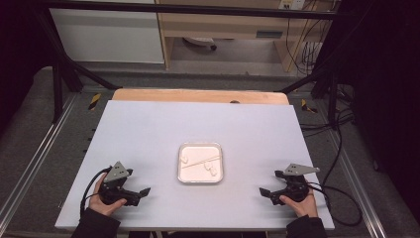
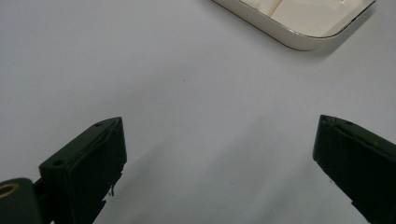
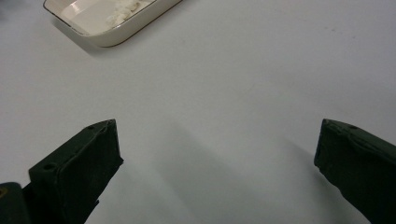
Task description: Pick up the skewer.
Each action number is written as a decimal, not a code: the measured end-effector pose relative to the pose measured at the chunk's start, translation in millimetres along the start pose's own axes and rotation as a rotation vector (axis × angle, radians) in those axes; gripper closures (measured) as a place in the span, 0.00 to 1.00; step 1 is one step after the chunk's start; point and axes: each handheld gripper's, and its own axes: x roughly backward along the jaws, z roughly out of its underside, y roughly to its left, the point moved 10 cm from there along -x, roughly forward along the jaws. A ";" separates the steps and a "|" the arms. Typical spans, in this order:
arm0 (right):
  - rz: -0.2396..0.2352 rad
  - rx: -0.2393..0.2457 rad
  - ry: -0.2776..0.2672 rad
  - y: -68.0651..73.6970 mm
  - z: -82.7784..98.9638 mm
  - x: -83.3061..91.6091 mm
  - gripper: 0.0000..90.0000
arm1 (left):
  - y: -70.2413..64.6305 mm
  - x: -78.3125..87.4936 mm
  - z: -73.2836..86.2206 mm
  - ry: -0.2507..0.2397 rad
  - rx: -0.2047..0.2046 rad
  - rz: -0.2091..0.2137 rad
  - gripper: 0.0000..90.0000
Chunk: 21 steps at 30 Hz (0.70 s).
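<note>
A shallow cream tray with a thin gold rim sits in the middle of the white table. Inside it lie small white pieces and a thin pale stick. My left gripper rests near the front left of the table, held by a hand, its jaws open and turned toward the tray. My right gripper mirrors it at the front right, also open. In the left gripper view, the left gripper frames bare table, with the tray ahead. The right gripper is likewise empty, the tray lying ahead to the left.
The white table top has a wooden strip along its far edge. Dark frame bars and cables flank the table on both sides. Cables trail from both grippers near the front edge.
</note>
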 end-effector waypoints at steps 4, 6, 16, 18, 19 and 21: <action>-0.001 0.002 0.005 0.2 0.5 -0.1 0.01 | -0.4 0.1 0.0 0.002 -0.001 -0.002 0.03; -0.001 0.001 0.006 0.4 0.5 0.0 0.01 | -1.0 0.7 -0.7 -0.001 -0.004 0.000 0.03; 0.001 0.002 0.009 0.3 0.5 -0.6 0.01 | -6.3 0.6 -5.5 -0.002 -0.014 0.008 0.03; 0.002 0.005 0.009 -0.1 0.5 -0.7 0.01 | -6.8 0.2 -6.3 0.000 -0.017 0.008 0.03; 0.005 0.003 0.011 -0.3 0.7 -0.7 0.01 | -7.1 0.0 -7.1 0.000 -0.019 0.009 0.03; 0.003 0.006 0.014 -0.1 1.0 -0.9 0.01 | -6.9 -0.4 -8.6 0.000 -0.020 0.007 0.03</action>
